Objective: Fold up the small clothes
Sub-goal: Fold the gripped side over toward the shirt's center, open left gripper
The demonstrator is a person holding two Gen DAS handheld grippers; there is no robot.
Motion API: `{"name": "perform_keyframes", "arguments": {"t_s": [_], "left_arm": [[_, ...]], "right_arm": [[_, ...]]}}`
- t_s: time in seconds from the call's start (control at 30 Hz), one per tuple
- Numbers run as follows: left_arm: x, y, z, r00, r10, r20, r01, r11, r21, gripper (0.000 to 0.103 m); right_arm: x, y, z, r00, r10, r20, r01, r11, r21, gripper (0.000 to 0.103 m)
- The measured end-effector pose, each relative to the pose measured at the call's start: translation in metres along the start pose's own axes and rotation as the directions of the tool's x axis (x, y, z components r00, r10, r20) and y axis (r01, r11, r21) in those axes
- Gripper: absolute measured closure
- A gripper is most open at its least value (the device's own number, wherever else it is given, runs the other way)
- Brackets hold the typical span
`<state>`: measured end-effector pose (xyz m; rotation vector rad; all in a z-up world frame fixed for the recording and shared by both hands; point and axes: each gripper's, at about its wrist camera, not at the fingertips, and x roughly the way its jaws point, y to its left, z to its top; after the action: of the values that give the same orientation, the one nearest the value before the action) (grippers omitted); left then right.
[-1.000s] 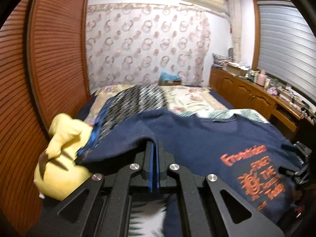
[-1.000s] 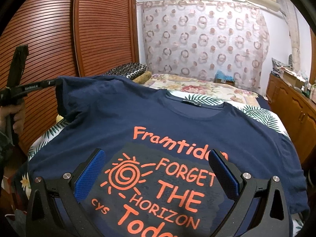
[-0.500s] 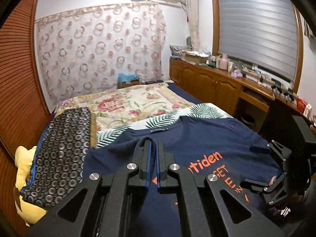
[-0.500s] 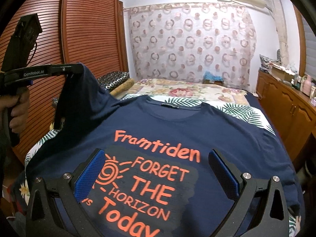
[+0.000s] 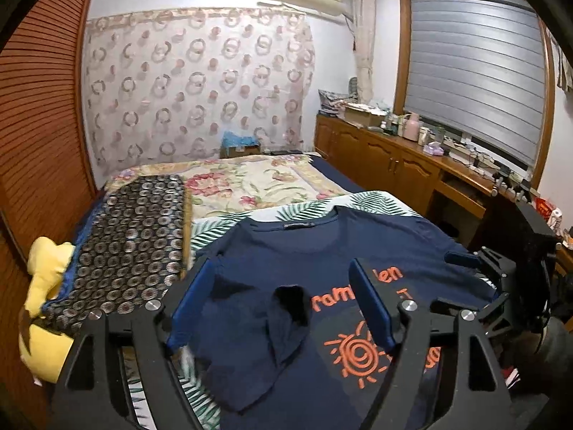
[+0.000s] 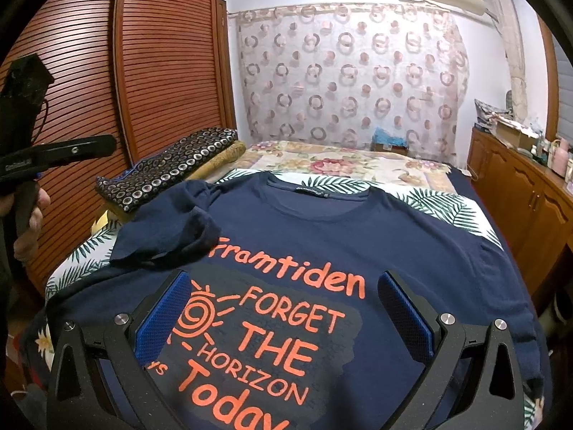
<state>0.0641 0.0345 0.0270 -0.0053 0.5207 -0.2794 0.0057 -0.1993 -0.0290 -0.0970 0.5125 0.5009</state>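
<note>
A navy T-shirt [image 6: 358, 236] with orange print lies face up on the bed, neck hole toward the far end. Its left sleeve [image 6: 172, 229] is folded in over the chest in a loose heap; it also shows in the left wrist view [image 5: 258, 326]. My left gripper [image 5: 283, 308] is open and empty, hovering above that folded sleeve. It shows from the side in the right wrist view [image 6: 57, 154], raised at the far left. My right gripper [image 6: 283, 315] is open and empty above the printed chest. It shows at the right edge of the left wrist view [image 5: 480, 286].
The bed has a palm-leaf sheet [image 6: 447, 204] and a floral cover [image 5: 250, 182]. A folded dark circle-patterned cloth [image 5: 132, 236] and a yellow plush toy [image 5: 43, 286] lie along the left side by the slatted wardrobe doors [image 6: 150, 71]. Wooden cabinets [image 5: 394, 165] line the right wall.
My left gripper carried the left sleeve up and over the shirt, then opened and let it drop onto the chest. My right gripper stayed open over the print.
</note>
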Motion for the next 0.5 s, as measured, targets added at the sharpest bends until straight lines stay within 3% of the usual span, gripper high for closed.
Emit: {"name": "perform_keyframes", "arguments": {"t_s": [0.2,0.3,0.37,0.5], "left_arm": [[-0.016,0.009,-0.018,0.998,0.062,0.013,-0.062,0.998,0.0,0.023],[-0.021,0.016,-0.03,0.997,0.072,0.003,-0.072,0.997,-0.013,0.022],[-0.024,0.02,-0.038,0.996,0.084,-0.005,-0.084,0.996,-0.023,0.015],[-0.027,0.028,-0.053,0.995,0.101,-0.011,-0.101,0.994,-0.047,0.015]], "right_arm": [[0.003,-0.002,0.011,0.999,0.05,0.004,-0.05,0.998,-0.04,0.003],[0.007,0.001,0.02,0.995,0.096,0.002,-0.096,0.993,-0.063,0.009],[0.011,0.002,0.025,0.992,0.124,-0.002,-0.124,0.989,-0.079,0.013],[0.024,0.012,0.033,0.983,0.183,-0.027,-0.185,0.975,-0.119,0.025]]}}
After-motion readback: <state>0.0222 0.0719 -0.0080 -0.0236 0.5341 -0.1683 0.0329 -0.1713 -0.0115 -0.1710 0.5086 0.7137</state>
